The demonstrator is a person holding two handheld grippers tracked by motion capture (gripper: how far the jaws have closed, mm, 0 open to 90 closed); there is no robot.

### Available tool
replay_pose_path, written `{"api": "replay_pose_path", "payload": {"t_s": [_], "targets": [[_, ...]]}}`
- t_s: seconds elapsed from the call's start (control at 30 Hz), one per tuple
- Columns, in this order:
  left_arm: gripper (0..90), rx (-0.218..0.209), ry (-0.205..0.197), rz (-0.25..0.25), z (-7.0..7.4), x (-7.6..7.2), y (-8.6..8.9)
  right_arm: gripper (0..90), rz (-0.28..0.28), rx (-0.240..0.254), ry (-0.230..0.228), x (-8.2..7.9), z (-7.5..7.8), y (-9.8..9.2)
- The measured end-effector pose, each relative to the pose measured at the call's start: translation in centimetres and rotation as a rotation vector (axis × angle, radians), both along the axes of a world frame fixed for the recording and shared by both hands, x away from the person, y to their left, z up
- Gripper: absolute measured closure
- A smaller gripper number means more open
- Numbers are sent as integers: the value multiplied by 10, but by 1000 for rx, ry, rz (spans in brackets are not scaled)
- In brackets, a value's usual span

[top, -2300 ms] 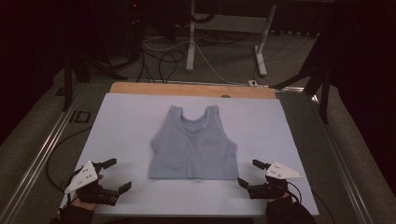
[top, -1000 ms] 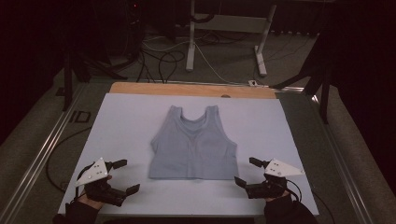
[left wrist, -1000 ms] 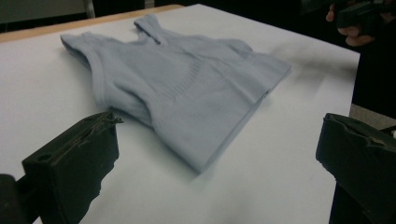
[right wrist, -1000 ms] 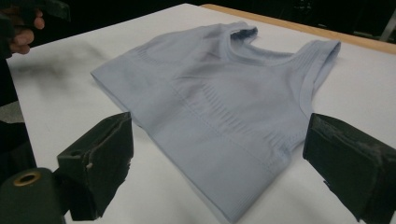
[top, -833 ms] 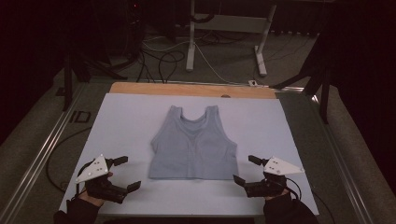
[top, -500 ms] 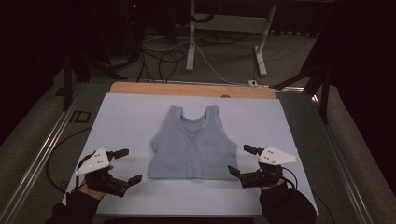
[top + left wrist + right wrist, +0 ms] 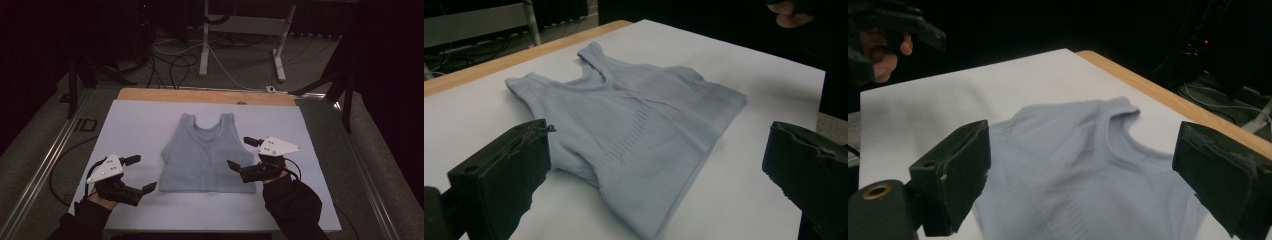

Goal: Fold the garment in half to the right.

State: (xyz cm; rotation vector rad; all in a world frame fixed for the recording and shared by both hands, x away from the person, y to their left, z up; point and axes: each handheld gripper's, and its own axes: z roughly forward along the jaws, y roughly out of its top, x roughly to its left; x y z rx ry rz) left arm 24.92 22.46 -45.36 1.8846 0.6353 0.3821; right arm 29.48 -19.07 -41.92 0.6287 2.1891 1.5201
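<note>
A pale blue sleeveless top lies flat on the white sheet, neck toward the far edge. My right gripper is open over the top's right side, its jaws wide apart above the fabric. To the left of the hem, my left gripper is open too, apart from the cloth. Along its jaws I see the top spread ahead, hem nearest.
A wooden strip borders the sheet's far edge. Metal rails run along both sides of the table. Behind it stand a white desk frame and cables on the floor.
My right gripper has moved forward and left, from the bare sheet beside the hem to above the top's right side. My left gripper has edged right toward the hem.
</note>
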Motion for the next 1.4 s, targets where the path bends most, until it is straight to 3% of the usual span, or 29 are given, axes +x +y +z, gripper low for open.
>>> {"api": "replay_pose_path", "payload": {"t_s": [0.23,0.7,0.8,0.87,1.03,1.4], "targets": [[0,19,22,-10,-4,4,-12,87,30,7,-3,19,5,19],[0,37,75,40,-11,18,-28,87,64,30,23,51,0,59],[0,35,100,42,-16,22,-31,87,70,35,27,59,-3,68],[0,67,112,56,-19,25,-33,87,72,36,34,63,-6,75],[0,91,161,72,-29,32,-34,87,92,27,52,72,-15,90],[2,139,299,89,-58,45,-36,87,100,-2,82,81,-33,103]]}}
